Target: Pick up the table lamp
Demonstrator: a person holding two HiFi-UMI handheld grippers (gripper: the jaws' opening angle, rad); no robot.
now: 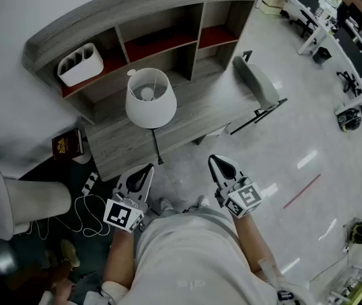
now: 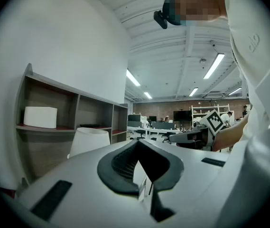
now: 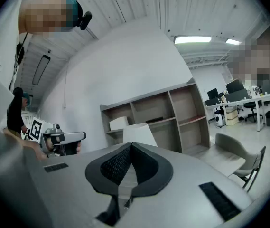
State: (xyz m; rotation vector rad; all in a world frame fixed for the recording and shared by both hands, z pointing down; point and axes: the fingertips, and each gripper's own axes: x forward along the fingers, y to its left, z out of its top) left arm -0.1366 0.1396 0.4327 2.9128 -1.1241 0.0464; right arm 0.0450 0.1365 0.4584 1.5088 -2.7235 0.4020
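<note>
The table lamp (image 1: pixel 150 100) has a white cone shade and a thin dark stem, and stands near the front edge of the grey wooden desk (image 1: pixel 193 116). My left gripper (image 1: pixel 147 168) is shut and empty, just short of the desk edge beside the foot of the lamp's stem. The right gripper (image 1: pixel 216 160), also shut with nothing in it, hovers over the floor to the right of the lamp. In the left gripper view the shade (image 2: pixel 89 140) shows beyond the closed jaws, to the left. In the right gripper view the shade (image 3: pixel 138 134) stands straight ahead.
The desk carries a shelf hutch (image 1: pixel 161 27) with a white container (image 1: pixel 80 64) in its left bay. A grey chair (image 1: pixel 257 84) stands at the desk's right end. On the floor at left are a brown box (image 1: pixel 68 145), a white ribbed appliance (image 1: pixel 37 202) and white cables (image 1: pixel 88 211).
</note>
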